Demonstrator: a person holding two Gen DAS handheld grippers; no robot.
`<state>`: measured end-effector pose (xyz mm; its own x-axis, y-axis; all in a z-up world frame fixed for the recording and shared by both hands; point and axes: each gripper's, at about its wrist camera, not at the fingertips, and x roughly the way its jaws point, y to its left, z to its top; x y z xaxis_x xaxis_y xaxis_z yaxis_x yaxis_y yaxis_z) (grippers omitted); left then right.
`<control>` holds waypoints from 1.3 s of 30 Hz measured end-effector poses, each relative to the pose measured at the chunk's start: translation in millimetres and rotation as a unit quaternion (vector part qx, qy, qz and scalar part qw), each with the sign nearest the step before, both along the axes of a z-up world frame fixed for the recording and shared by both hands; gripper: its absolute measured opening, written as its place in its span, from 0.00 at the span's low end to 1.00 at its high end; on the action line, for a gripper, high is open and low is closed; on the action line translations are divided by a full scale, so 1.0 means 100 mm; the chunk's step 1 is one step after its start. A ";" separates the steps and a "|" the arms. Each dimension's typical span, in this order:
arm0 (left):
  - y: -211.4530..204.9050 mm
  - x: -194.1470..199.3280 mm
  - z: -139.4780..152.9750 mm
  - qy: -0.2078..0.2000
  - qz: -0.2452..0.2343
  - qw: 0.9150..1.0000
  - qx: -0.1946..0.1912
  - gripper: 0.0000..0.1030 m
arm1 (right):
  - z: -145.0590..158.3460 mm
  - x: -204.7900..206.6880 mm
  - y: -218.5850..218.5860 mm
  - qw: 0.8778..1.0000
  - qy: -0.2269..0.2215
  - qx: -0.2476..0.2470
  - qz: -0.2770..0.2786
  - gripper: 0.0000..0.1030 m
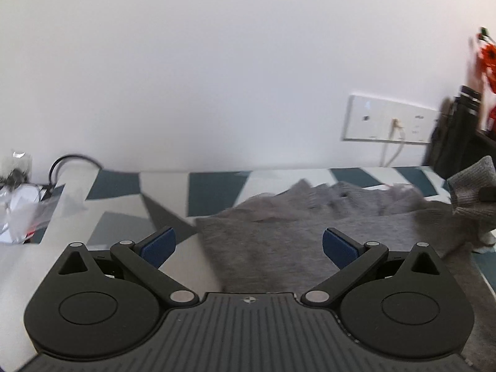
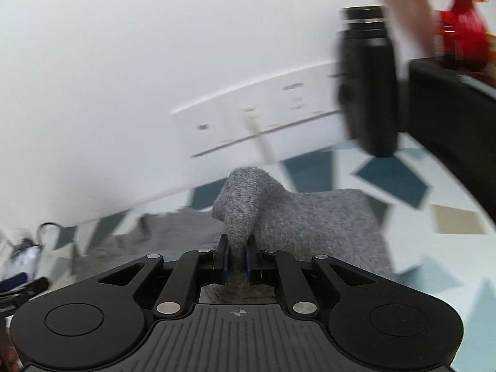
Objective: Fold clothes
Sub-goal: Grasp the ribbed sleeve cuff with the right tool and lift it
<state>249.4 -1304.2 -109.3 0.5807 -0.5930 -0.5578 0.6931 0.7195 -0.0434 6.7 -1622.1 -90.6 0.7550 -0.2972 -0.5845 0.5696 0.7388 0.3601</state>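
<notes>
A grey knitted sweater lies spread on a table with a teal, white and grey geometric cloth. My left gripper is open and empty, hovering over the sweater's left part. My right gripper is shut on a bunched fold of the grey sweater, lifted above the rest of the garment. The lifted fold also shows at the right edge of the left wrist view.
A black bottle stands at the back right beside a dark box with red and orange flowers. A white wall socket panel with a cable sits behind. Plastic wrapping and a black cable lie at far left.
</notes>
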 end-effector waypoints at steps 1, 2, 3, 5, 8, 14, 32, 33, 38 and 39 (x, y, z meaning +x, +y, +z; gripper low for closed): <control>0.03 0.05 -0.01 0.002 0.003 1.000 0.003 1.00 | 0.00 0.10 0.06 1.000 -0.004 0.002 0.011 0.08; 0.06 0.09 -0.02 0.004 0.005 1.000 0.005 1.00 | -0.01 0.20 0.12 1.000 -0.008 0.004 0.022 0.08; 0.09 0.11 -0.03 0.005 0.007 1.000 0.007 1.00 | -0.01 0.31 0.18 0.999 -0.012 0.006 0.033 0.08; 0.15 0.18 -0.04 0.013 0.009 1.000 0.008 1.00 | -0.06 0.52 0.30 0.998 -0.016 0.017 0.056 0.08; 0.23 0.30 -0.08 0.040 0.012 0.999 0.001 1.00 | -0.21 0.81 0.47 0.996 -0.003 0.033 0.085 0.08; 0.30 0.43 -0.19 0.079 0.005 0.997 0.003 1.00 | -0.58 1.16 0.74 0.993 0.048 0.036 0.102 0.15; -0.60 -0.09 -0.39 0.062 -0.143 0.986 0.065 1.00 | -0.43 0.16 0.56 0.983 0.131 -0.113 -0.067 0.99; -0.64 -0.11 -0.42 0.066 -0.142 0.985 0.068 1.00 | -0.47 0.11 0.56 0.981 0.138 -0.114 -0.071 0.99; -0.76 -0.10 -0.53 0.086 -0.134 0.984 0.084 1.00 | -0.67 -0.07 0.59 0.975 0.170 -0.122 -0.075 0.99; -0.78 -0.09 -0.55 0.090 -0.134 0.983 0.089 1.00 | -0.69 -0.06 0.61 0.974 0.175 -0.124 -0.072 0.99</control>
